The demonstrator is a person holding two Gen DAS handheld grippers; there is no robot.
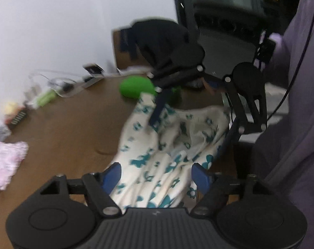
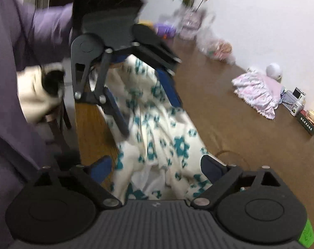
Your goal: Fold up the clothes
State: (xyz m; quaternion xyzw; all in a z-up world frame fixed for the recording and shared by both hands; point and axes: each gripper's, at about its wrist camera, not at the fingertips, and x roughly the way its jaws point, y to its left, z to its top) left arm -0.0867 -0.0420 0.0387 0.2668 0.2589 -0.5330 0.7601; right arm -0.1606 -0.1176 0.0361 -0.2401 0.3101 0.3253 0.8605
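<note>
- The left hand-held gripper (image 1: 157,176) has its blue pads spread apart; the white garment with teal flowers (image 1: 167,149) runs between them, but the pads do not press on it
- The right hand-held gripper (image 2: 157,169) has its jaws spread wide, with the same garment (image 2: 157,137) lying loose between them, nothing gripped
- In the left wrist view the right hand-held gripper (image 1: 190,122) stands over the far end of the garment, one blue finger (image 1: 157,112) against the cloth
- The garment lies crumpled in a long strip on the brown surface (image 1: 74,128), close to the edge nearest the person in the purple sleeve (image 2: 43,27)
- A green object (image 1: 136,87) sits just past the garment's far end
- A pink frilled cloth (image 2: 258,93) lies well apart, toward the wall edge of the surface, near small boxes (image 2: 297,103)
</note>
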